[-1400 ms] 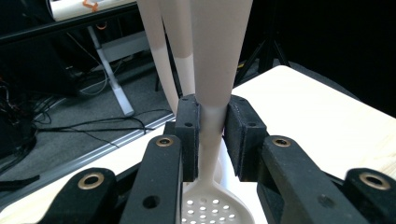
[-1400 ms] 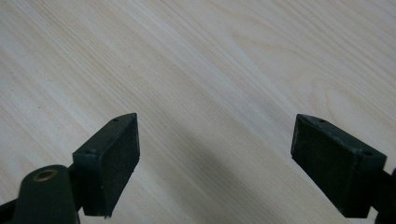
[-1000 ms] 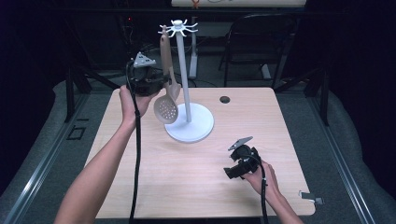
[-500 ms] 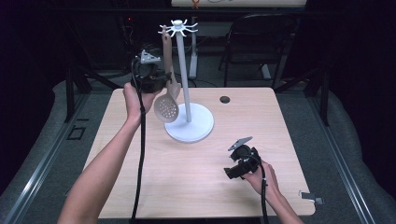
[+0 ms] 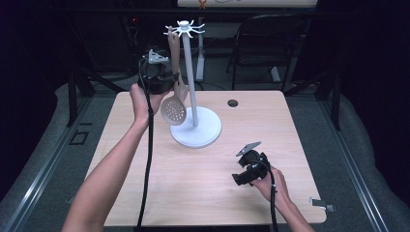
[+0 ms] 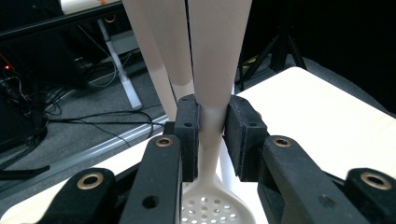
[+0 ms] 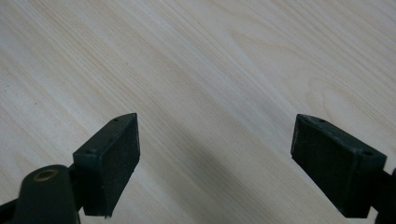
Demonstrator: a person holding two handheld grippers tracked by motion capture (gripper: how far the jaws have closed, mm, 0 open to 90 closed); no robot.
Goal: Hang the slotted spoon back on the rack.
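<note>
A beige slotted spoon [image 5: 174, 104] hangs beside the pole of a white utensil stand [image 5: 191, 87], its handle top up near the stand's hooks [image 5: 184, 30]. My left gripper [image 5: 167, 81] is shut on the spoon's handle; in the left gripper view both pads clamp the narrow neck of the spoon [image 6: 212, 119], with the perforated bowl just below. The stand's pole [image 6: 159, 56] rises right behind the handle. My right gripper [image 5: 241, 176] rests low over the table's front right, open, and the right gripper view has bare wood between its jaws [image 7: 215, 158].
The stand's round white base [image 5: 205, 133] sits at the middle of the wooden table [image 5: 300, 135]. A dark grommet hole [image 5: 232, 103] lies at the back right. A black chair [image 5: 270, 48] and tripod legs stand behind the table. A small clip [image 5: 321, 204] hangs at the front right edge.
My left gripper has carried the spoon slightly right and up, closer to the stand's pole and hooks. The right gripper has stayed where it was.
</note>
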